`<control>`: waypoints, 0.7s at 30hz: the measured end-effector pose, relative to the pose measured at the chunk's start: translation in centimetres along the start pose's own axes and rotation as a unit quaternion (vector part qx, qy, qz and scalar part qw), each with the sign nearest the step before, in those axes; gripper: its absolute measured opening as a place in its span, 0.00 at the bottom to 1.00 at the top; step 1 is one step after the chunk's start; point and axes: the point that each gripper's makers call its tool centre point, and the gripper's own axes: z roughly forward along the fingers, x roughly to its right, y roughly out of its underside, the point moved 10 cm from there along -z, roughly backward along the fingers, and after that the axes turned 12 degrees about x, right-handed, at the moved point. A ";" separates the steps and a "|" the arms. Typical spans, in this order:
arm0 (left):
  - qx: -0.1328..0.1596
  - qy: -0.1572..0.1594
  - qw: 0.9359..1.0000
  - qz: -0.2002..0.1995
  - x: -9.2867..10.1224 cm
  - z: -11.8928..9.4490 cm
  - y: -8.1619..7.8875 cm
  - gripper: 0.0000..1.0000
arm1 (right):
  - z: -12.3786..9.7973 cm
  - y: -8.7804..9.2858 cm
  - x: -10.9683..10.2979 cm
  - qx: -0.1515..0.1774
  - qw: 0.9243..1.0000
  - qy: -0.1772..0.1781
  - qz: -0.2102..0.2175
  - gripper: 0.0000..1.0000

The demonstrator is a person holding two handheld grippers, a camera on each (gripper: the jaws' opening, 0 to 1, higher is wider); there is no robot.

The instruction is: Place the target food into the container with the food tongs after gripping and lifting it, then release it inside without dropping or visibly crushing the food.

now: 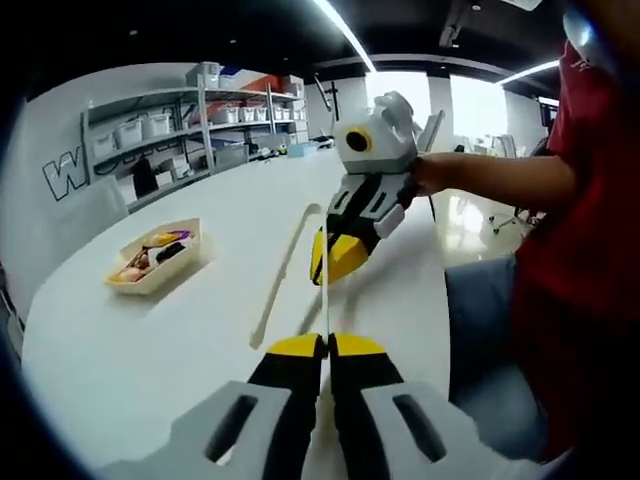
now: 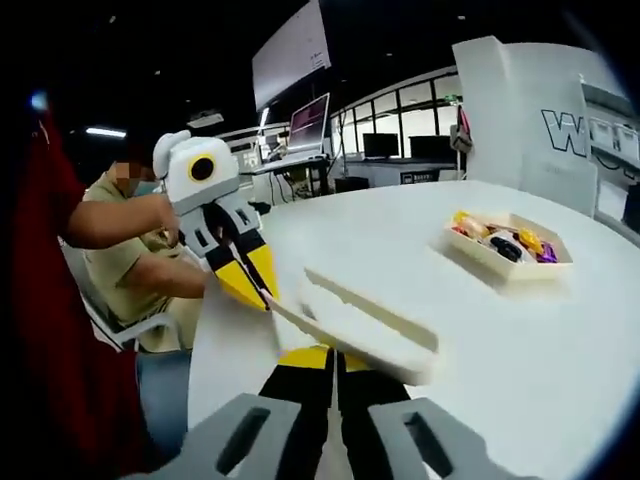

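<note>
Cream plastic food tongs (image 1: pixel 285 270) hang over the white table (image 1: pixel 130 380), held between both grippers. My left gripper (image 1: pixel 326 345) is shut on the tip of one tong arm. My right gripper (image 1: pixel 338 258) is shut at the tongs' far, joined end. In the right gripper view the tongs (image 2: pixel 360 325) run from my right gripper (image 2: pixel 325 357) to my left gripper (image 2: pixel 262 292). A cream tray-like container (image 1: pixel 195 262) holding several coloured food pieces, yellow, purple, black and pink, sits on the table to the left. In the right gripper view the container (image 2: pixel 480 257) is at the right.
Metal shelves (image 1: pixel 190 120) with bins line the wall behind the table. A person in a red top (image 1: pixel 590 250) stands close at the table's edge. Another person (image 2: pixel 125 265) sits on a chair beside the table (image 2: pixel 560 340). Monitors (image 2: pixel 310 120) stand further back.
</note>
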 end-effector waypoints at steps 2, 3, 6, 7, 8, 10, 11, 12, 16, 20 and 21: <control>-0.006 -0.001 1.000 -0.005 -0.2 0.0 0.4 0.01 | -0.3 0.4 0.3 -0.003 1.000 0.005 0.007 0.00; -0.006 -0.001 1.000 -0.005 -0.3 0.0 0.5 0.01 | -0.5 0.5 0.4 -0.005 1.000 0.006 0.013 0.00; -0.006 -0.001 1.000 -0.013 -0.5 -0.2 0.8 0.01 | -0.9 0.8 0.6 -0.013 1.000 0.015 0.003 0.00; -0.010 -0.002 1.000 -0.010 -0.5 -0.3 0.9 0.01 | -1.0 0.9 0.7 -0.017 1.000 0.017 0.002 0.00; -0.014 -0.001 1.000 -0.008 -0.5 -0.3 1.1 0.01 | -1.1 1.0 0.9 -0.022 1.000 0.020 0.001 0.00; -0.021 0.001 1.000 -0.005 -0.5 -0.3 1.4 0.01 | -1.3 1.1 1.1 -0.023 0.999 0.026 0.003 0.00; -0.023 0.001 1.000 -0.006 -0.5 -0.4 1.5 0.01 | -1.5 1.1 1.3 -0.024 0.999 0.035 0.002 0.00; -0.024 0.000 1.000 -0.007 -0.6 -0.4 1.5 0.01 | -1.6 1.1 1.4 -0.020 0.999 0.039 -0.006 0.00; -0.025 -0.002 1.000 -0.006 -0.8 -0.6 1.5 0.01 | -2.0 1.2 1.8 -0.013 0.999 0.046 -0.004 0.00; -0.026 0.004 1.000 0.000 -0.9 -0.7 1.5 0.01 | -2.2 1.3 2.0 -0.010 0.998 0.055 -0.006 0.09; -0.027 0.006 1.000 0.000 -0.9 -0.8 1.5 0.01 | -2.4 1.2 2.0 -0.002 0.998 0.056 -0.003 0.13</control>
